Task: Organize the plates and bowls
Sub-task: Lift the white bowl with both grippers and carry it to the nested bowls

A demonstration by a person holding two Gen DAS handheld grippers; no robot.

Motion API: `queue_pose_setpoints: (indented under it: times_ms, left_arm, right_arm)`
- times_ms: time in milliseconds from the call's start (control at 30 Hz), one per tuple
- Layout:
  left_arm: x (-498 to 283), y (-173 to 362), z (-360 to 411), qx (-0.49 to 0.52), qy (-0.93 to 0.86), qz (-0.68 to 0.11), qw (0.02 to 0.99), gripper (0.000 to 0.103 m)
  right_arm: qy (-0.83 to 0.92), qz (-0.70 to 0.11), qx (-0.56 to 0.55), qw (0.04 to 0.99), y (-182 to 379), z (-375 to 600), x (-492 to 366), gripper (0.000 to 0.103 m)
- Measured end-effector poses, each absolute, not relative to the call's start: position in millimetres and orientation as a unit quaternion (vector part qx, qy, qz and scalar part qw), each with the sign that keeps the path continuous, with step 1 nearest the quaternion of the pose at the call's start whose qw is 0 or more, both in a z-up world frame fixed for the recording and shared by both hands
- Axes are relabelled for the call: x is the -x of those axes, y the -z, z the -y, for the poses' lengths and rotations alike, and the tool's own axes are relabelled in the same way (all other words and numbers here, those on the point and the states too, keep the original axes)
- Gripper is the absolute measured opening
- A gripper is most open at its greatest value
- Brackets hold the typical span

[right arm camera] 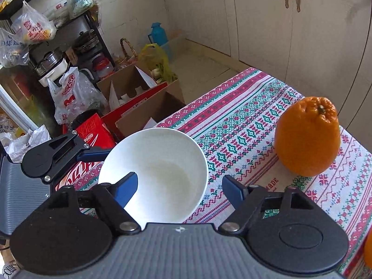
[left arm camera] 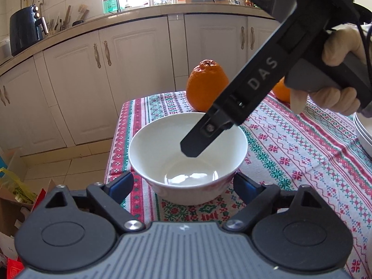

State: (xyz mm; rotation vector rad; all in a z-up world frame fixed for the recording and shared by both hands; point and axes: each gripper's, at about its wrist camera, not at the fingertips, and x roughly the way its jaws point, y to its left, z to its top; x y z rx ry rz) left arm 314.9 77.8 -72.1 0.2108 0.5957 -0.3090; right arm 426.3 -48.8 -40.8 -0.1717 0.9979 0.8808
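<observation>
A white bowl (left arm camera: 186,153) stands near the left edge of the patterned tablecloth (left arm camera: 290,144); it also shows in the right wrist view (right arm camera: 162,172). My left gripper (left arm camera: 183,184) is open, its fingers on either side of the bowl's near wall, apart from it. My right gripper (right arm camera: 180,189) is open and straddles the bowl's rim: one blue finger (right arm camera: 126,188) is inside the bowl, the other outside over the cloth. In the left wrist view the right gripper's finger (left arm camera: 197,139) reaches down into the bowl from the upper right.
A large orange (left arm camera: 207,86) stands behind the bowl, also in the right wrist view (right arm camera: 307,137). A second orange (left arm camera: 281,90) sits further right. Stacked white plates (left arm camera: 365,134) lie at the right edge. Boxes and bags (right arm camera: 139,97) crowd the floor left of the table.
</observation>
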Motion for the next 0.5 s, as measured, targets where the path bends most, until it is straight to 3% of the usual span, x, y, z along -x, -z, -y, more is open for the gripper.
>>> queue_pose_setpoints:
  times_ms: [200,500]
  left_arm:
    - [-313.2,71.9,-75.5,-0.108,0.156,-0.286,0.939,0.087]
    - [-312.7,70.4,-77.2,-0.107,0.158,-0.288,0.938,0.086]
  right_arm:
    - [-0.42,-0.462,0.067,0.778,43.4,47.9,-428.3,0.073]
    - [-0.424,-0.462,0.067,0.776,41.4,45.5,-424.9,0.071]
